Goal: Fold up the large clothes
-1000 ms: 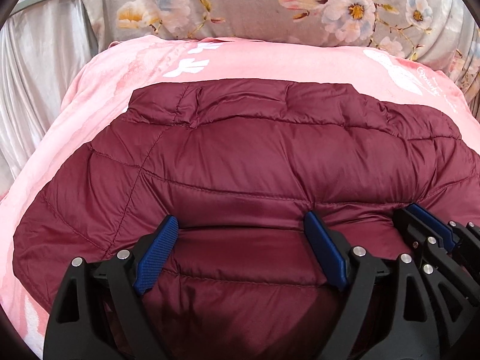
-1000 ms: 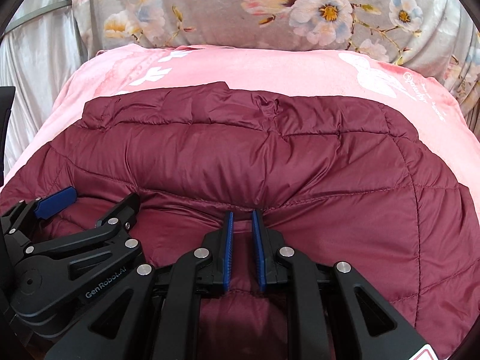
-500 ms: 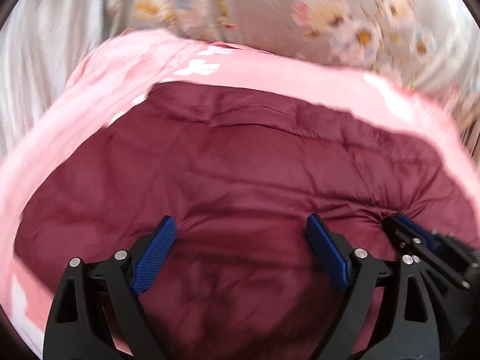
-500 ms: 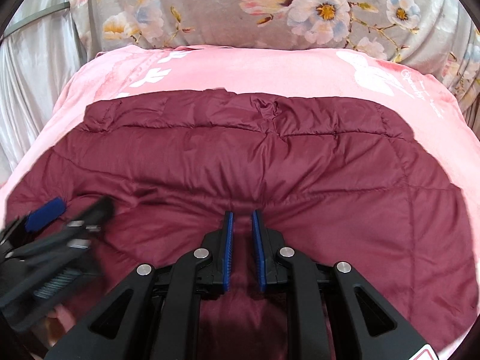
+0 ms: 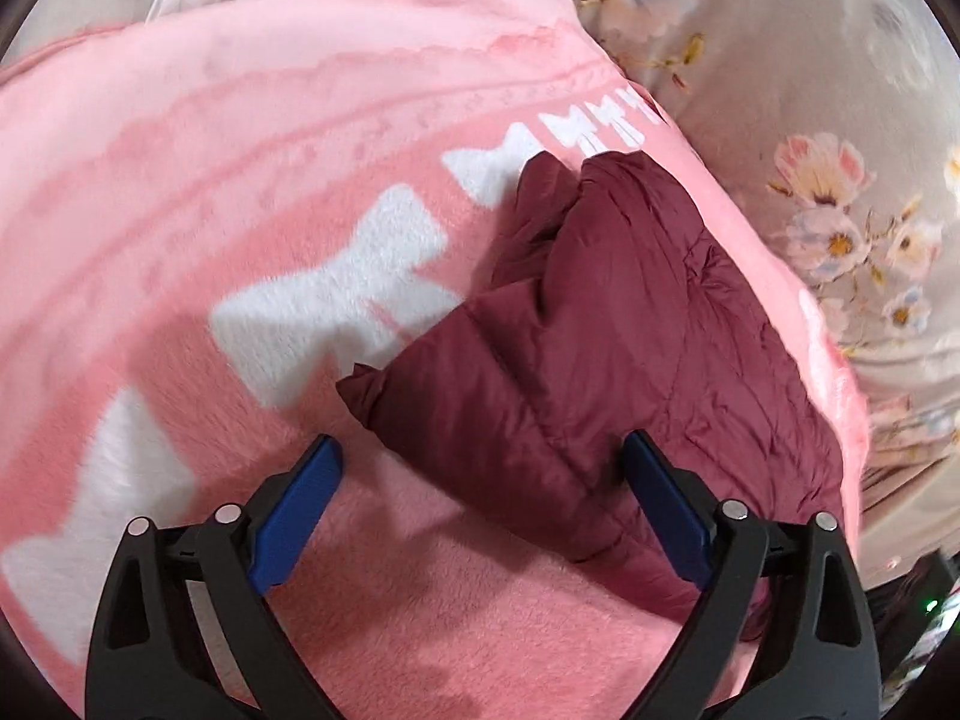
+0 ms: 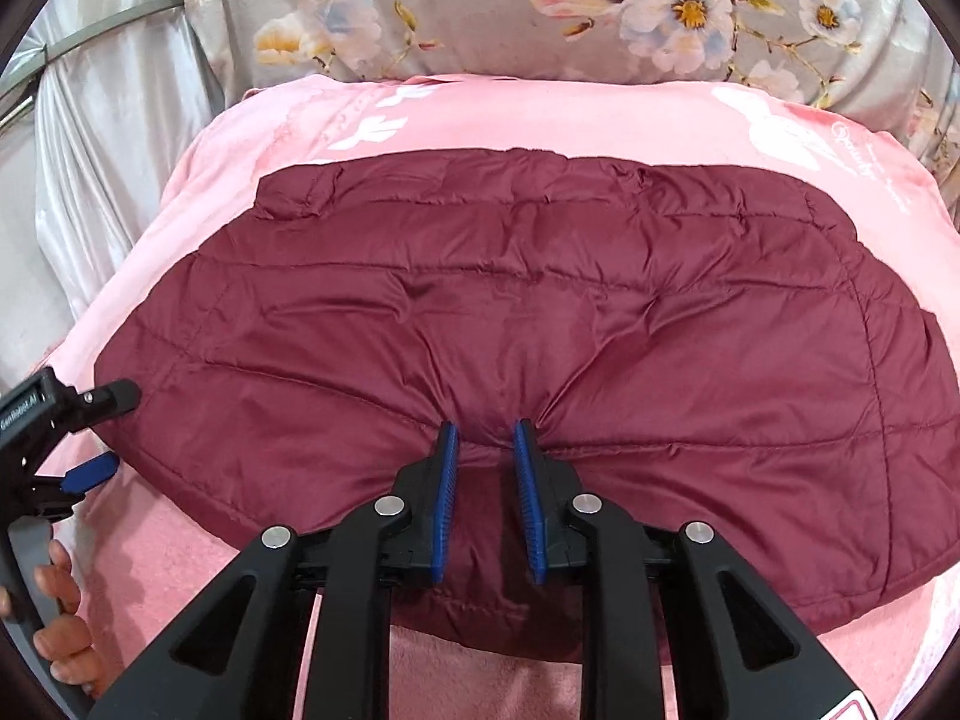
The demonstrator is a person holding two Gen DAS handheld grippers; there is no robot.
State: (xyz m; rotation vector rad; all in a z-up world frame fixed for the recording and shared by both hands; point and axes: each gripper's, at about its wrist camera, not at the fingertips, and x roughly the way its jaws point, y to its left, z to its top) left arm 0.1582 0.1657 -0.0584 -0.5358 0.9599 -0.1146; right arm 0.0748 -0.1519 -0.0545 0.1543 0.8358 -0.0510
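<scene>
From your left wrist camera, your left tongs [image 5: 480, 510] are spread wide and grip nothing. A corner of the maroon jacket [image 5: 630, 360] lies between the fingers, on the pink blanket [image 5: 240, 150] over the bed. The picture is tilted and a little smeared, so you probably can't judge how thick that corner is. If you close here, you may pinch blanket pile along with the jacket and drag both.

From your right wrist camera, your right tongs [image 6: 485, 474] are nearly closed, clamping a bunch of the jacket's near edge [image 6: 485, 438]. The jacket lies spread flat across the blanket, and puckers fan out from the grip. The slick padded cloth could slide out if you lift fast. With only one side held, a lift would pull the fold crooked.
</scene>
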